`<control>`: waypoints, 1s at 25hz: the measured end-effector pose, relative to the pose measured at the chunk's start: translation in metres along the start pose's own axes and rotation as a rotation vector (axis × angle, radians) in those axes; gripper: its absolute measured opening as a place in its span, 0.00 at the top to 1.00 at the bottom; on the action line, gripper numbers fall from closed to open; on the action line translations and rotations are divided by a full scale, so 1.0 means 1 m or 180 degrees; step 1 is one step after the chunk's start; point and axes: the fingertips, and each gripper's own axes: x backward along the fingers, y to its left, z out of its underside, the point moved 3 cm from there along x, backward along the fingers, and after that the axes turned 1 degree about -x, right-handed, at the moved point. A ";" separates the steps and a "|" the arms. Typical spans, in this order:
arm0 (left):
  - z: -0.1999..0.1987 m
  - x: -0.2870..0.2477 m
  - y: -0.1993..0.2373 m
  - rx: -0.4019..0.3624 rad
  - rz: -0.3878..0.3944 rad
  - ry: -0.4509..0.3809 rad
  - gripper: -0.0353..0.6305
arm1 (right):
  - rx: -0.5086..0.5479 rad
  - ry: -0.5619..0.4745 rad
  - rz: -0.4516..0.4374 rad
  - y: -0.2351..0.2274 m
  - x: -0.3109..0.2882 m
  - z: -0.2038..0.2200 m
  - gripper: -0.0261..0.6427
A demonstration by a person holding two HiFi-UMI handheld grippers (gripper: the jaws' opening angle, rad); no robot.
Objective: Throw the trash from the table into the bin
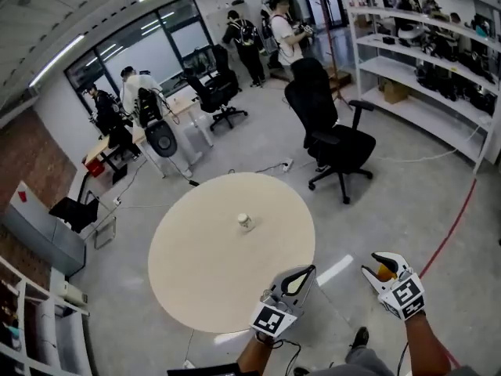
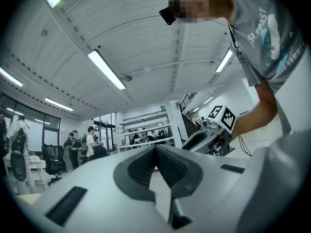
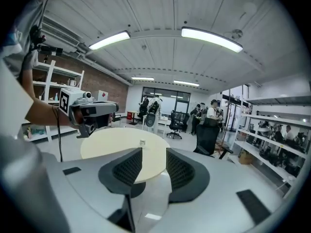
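The round table (image 1: 196, 272) takes up the middle of the open floor. Its pale top is bare apart from one small item. A black office chair (image 1: 335, 141) stands on the floor beyond the table's far right edge, and white shelves (image 1: 423, 77) run along the wall behind it. I can't pick out a bin in any view, so it will have to be found before anything can be thrown away.

The left gripper (image 1: 302, 276) hangs over the table's near right edge. Its jaws are closed tip to tip with nothing between them. The right gripper (image 1: 383, 264) is off the table altogether, over the floor past the right edge. Its jaws stand partly apart and empty, and the table shows through the gap between them.

The trash (image 1: 246, 222) sits alone near the centre of the table, a little toward the far edge and well apart from both grippers. It is small and pale and looks like a crumpled cup or a wad of paper, though it is too small to tell which. It is probably very light and soft enough to crush, and it would likely skid or tip on the smooth top if one jaw nudged it first. The safest hold looks like one around its middle, with a jaw on each side before they close. A gentle squeeze should do. Of the two grippers, the right already has its jaws apart for that.
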 end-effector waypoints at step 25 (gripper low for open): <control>-0.092 0.317 0.090 -0.0517 -0.0953 -0.0242 0.90 | 0.0758 -0.0541 -0.0491 0.239 -0.078 -0.197 0.74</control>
